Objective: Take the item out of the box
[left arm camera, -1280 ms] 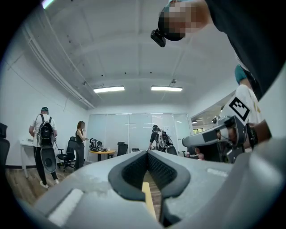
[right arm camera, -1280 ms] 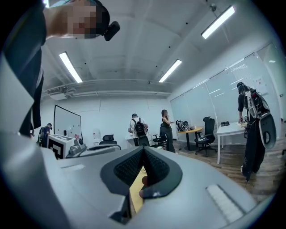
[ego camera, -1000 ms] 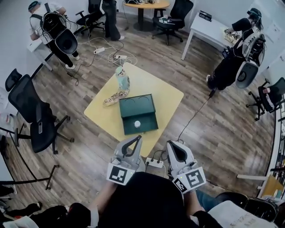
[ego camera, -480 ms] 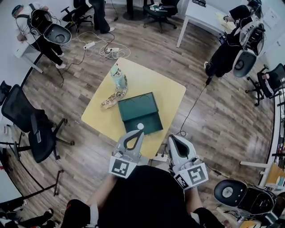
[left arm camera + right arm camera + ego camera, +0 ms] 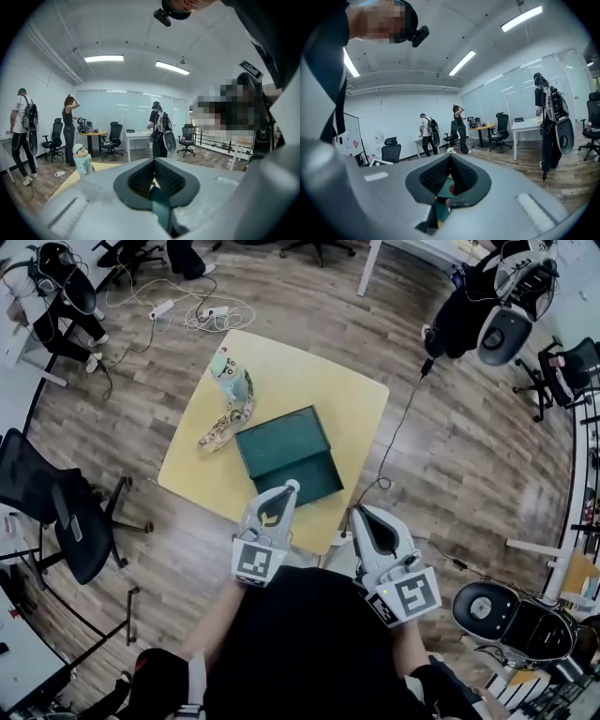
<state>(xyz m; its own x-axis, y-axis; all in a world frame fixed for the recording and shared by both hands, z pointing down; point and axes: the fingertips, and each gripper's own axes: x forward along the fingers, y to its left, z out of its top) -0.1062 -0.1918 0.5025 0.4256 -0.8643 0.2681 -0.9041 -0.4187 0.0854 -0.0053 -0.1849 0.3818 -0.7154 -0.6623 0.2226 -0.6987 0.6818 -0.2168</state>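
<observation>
- Green on yellow: showing the dark green box (image 5: 281,442) lying open near the middle of the square yellow table (image 5: 352,404), its two halves side by side.
- Holding the left gripper (image 5: 289,487) with its tip over the box's near half, jaws pressed tip to tip and gripping nothing.
- Holding the right gripper (image 5: 360,515) just off the table's near-right edge, beside the box and apart from it, jaws likewise closed and empty.
- Not showing the task's item plainly in the head view, with the left gripper's tip covering part of the near half.
- Catching only a small pale round shape (image 5: 448,202) against the box's green, low in the right gripper view and too small to identify.
- Standing a pale teal, cartoon-faced figurine (image 5: 230,381) upright at the table's far-left side, with a patterned curved object (image 5: 217,430) lying just beside it and near the box's far corner.
- Framing a black office chair (image 5: 56,507) on the wooden floor (image 5: 450,456) to the left, and a white power strip (image 5: 161,308) among loose cables beyond the table.
</observation>
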